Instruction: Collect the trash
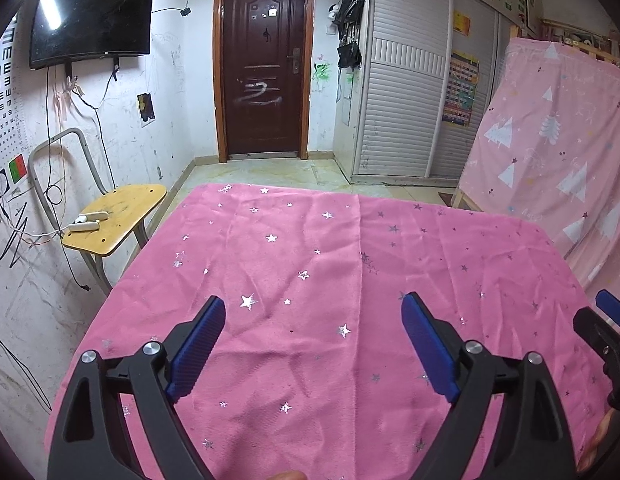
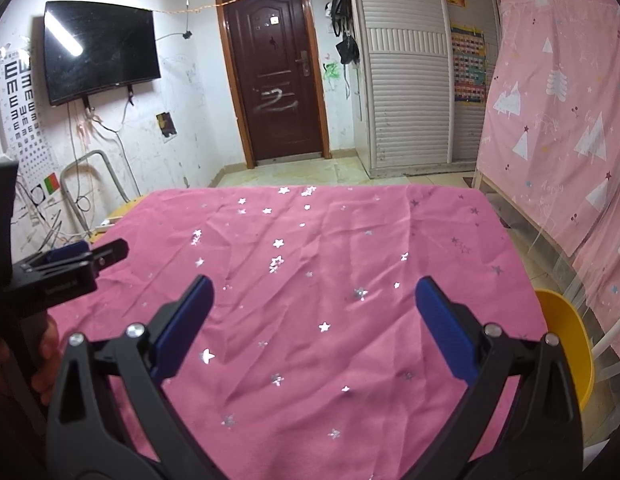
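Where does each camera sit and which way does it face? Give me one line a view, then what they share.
Left wrist: on the left hand-held gripper, looking forward over the pink tablecloth to the brown door; own open fingers show, the right gripper's tip at the right edge.
Right wrist: on the right hand-held gripper, facing the same way; own open fingers show, the left gripper and a hand at left.
Shared: tablecloth, door, TV, white wardrobe.
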The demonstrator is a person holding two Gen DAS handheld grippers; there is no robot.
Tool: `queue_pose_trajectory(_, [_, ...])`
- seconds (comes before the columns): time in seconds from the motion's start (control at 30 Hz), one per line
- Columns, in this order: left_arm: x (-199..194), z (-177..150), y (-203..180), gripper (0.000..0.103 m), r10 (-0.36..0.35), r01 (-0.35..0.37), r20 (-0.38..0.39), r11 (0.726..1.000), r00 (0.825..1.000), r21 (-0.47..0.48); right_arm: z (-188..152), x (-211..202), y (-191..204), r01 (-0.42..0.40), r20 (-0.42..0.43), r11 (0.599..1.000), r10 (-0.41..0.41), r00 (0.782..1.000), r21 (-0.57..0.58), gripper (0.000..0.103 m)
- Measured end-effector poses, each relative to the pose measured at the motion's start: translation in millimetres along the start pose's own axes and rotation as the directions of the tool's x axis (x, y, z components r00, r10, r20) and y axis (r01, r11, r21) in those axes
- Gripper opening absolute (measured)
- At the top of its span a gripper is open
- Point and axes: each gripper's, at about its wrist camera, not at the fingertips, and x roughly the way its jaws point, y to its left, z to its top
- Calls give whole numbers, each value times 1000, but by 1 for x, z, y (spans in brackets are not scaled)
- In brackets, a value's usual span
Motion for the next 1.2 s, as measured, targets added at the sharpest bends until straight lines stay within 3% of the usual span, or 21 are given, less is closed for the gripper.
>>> queue_pose_trajectory(1.2, [-6,-6,3,82,1,-1,10,1000,1000,11,-6,-4,-6,11,9,1000,-11,1000,9,97])
